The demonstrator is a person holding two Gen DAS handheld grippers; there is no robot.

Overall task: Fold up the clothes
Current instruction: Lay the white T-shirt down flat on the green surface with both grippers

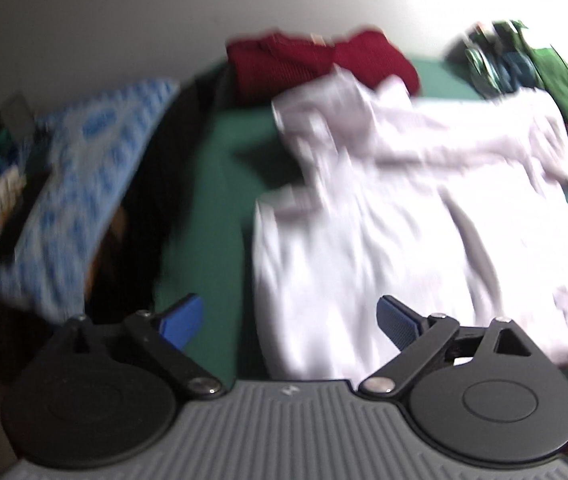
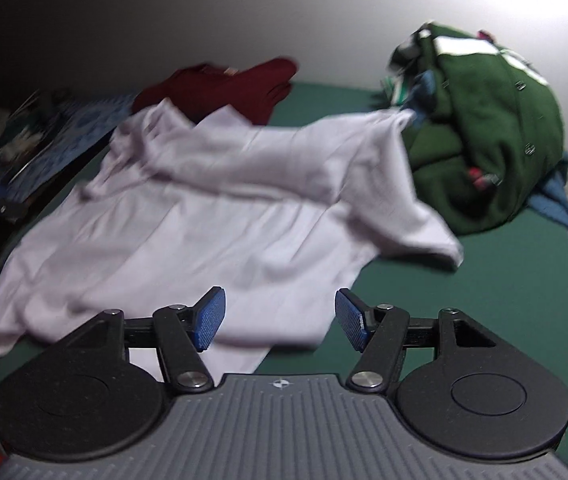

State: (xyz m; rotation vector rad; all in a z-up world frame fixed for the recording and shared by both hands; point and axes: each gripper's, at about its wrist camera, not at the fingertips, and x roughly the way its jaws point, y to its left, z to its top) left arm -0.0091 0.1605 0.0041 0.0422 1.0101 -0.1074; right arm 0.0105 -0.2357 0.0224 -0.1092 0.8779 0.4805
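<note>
A: Left wrist view first. Where is the shirt?

B: The pale lilac shirt (image 1: 416, 216) fills the centre and right of the frame, lying on the green cover (image 1: 220, 184). Its upper part is doubled over in a thick band across the top. The left gripper (image 1: 290, 322) sits at the bottom with its blue pads spread wide, holding nothing, the right pad over the shirt's near edge.

A: Anything else there?

B: A dark red garment (image 1: 316, 62) at upper centre and a blue patterned cloth (image 1: 84, 184) on the left. The picture is blurred, so finer detail is lost.

A: And the right wrist view?

B: The shirt (image 2: 188, 224) spreads from lower left to centre, a short sleeve (image 2: 416, 224) poking right toward a bulky dark green pile (image 2: 484, 132). The right gripper (image 2: 280, 322) is also spread and empty, over the hem.

A: How will it handle?

B: Light, thin and limp, I'd judge; soft wrinkles and drooping edges suggest knit cotton. It should sag and slide rather than hold a crease, so pinch a hem corner or the sleeve edge, not the loose middle.
</note>
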